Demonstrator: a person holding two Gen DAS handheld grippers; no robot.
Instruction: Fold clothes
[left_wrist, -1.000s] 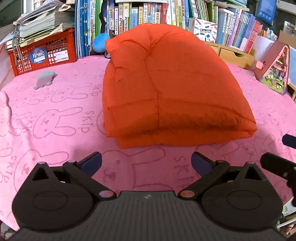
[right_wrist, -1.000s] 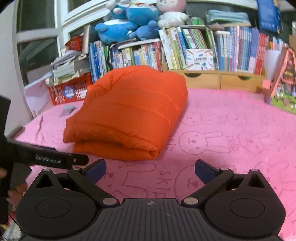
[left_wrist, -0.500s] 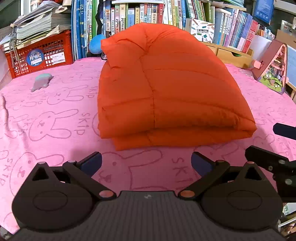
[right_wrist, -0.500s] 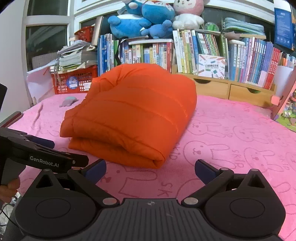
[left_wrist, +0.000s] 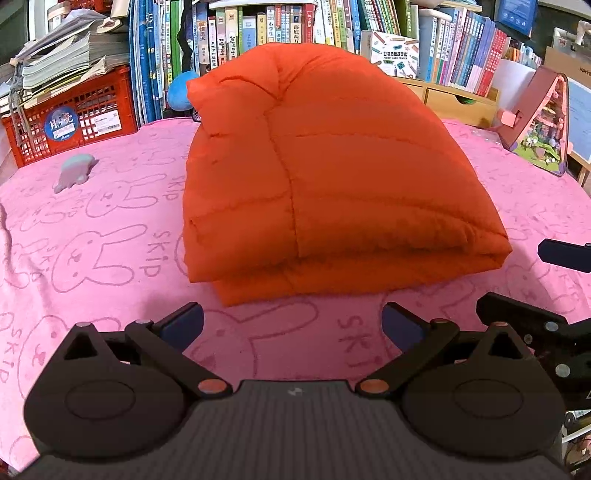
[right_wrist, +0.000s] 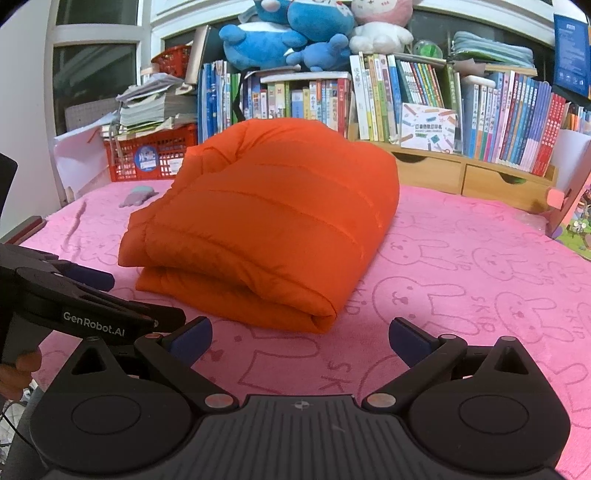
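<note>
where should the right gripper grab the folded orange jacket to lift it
Best bet: the rounded folded edge of the orange jacket, nearest the right gripper, which is open and empty. Come in low along the pink blanket from the near side, one finger under and one over. The layers join there, so they should lift together; the stacked loose edges at the left could splay.

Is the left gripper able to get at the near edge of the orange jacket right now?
Probably yes. The left gripper is open, and only bare pink blanket lies between it and the folded orange jacket.

Folded orange jacket (left_wrist: 332, 177) on pink blanket (left_wrist: 110, 236), perhaps quilted.
</note>
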